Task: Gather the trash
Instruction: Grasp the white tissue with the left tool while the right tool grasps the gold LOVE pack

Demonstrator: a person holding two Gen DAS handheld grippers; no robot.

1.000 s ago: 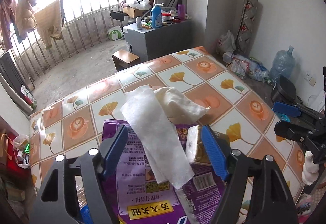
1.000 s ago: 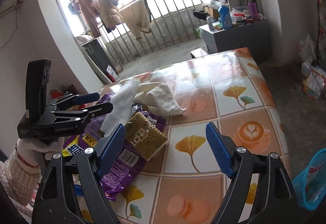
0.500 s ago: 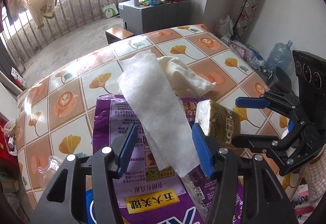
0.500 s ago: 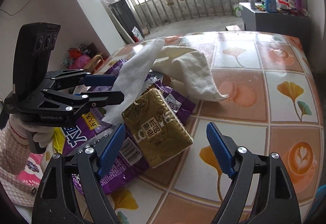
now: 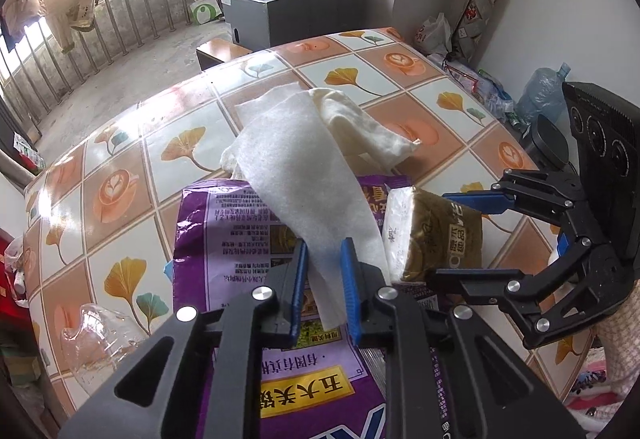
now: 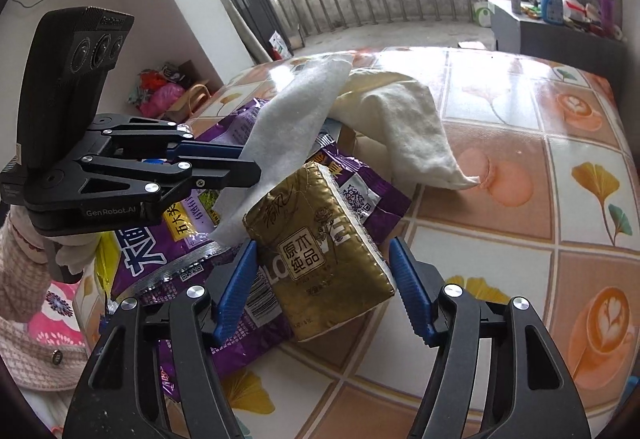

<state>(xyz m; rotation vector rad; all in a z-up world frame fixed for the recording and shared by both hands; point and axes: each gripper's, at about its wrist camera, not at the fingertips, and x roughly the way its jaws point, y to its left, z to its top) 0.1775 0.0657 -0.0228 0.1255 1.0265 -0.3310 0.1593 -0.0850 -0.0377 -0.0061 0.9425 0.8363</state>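
Note:
On the tiled table a purple snack bag lies under a white wipe, a cream cloth and a gold tissue pack. My left gripper points down at the wipe's lower end. Its jaws are closing, the wipe runs between them, and a narrow gap still shows. My right gripper straddles the gold pack, which rests on the bag. Its jaws are closing too, and the pads meet the pack's two long sides. Each gripper shows in the other's view: the left gripper, the right gripper.
A crushed clear bottle lies near the table's left edge. Bare tabletop stretches beyond the cloth and to the right. A grey cabinet with bottles stands behind, and bags and a water jug line the right wall.
Both grippers came down closer to the pile. The left jaws narrowed sharply around the wipe. The right gripper moved over the gold pack and its jaws came in against it.

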